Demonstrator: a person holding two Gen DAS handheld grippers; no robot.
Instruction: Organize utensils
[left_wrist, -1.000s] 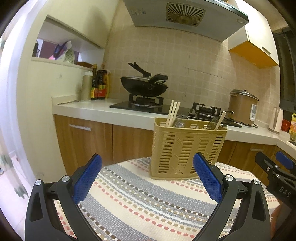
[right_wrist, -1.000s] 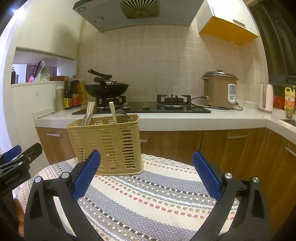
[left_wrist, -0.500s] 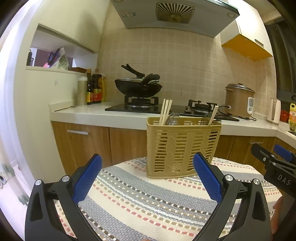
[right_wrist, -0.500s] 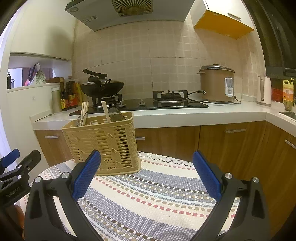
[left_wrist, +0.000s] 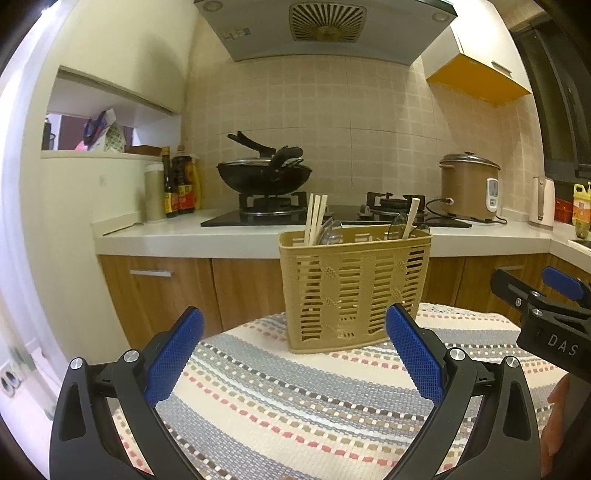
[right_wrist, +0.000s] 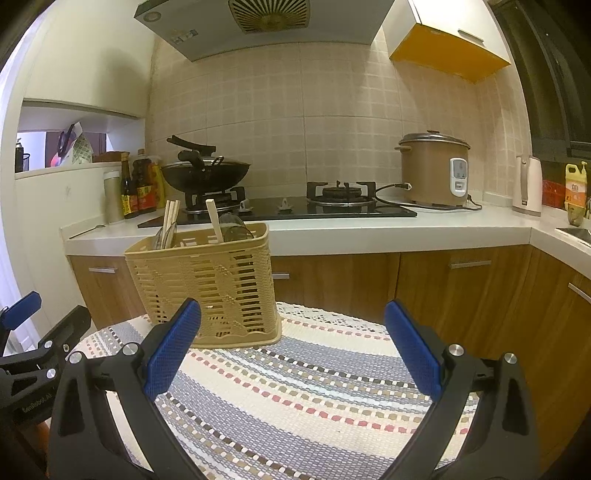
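Grippers, both spread wide and empty: the left gripper (left_wrist: 293, 356) and right gripper (right_wrist: 291, 354) hover over the near part of a striped woven tablecloth (right_wrist: 314, 387). Toward the cloth's far edge stands a tan slotted utensil basket (left_wrist: 352, 286), apart from both. Chopsticks (left_wrist: 315, 219), a lone wooden stick (left_wrist: 410, 218) and spoons (left_wrist: 330, 232) stand inside it. No loose utensil shows on the cloth, so sorting appears largely finished; regrouping within the basket may remain. Beyond lies the kitchen counter (right_wrist: 369, 232).
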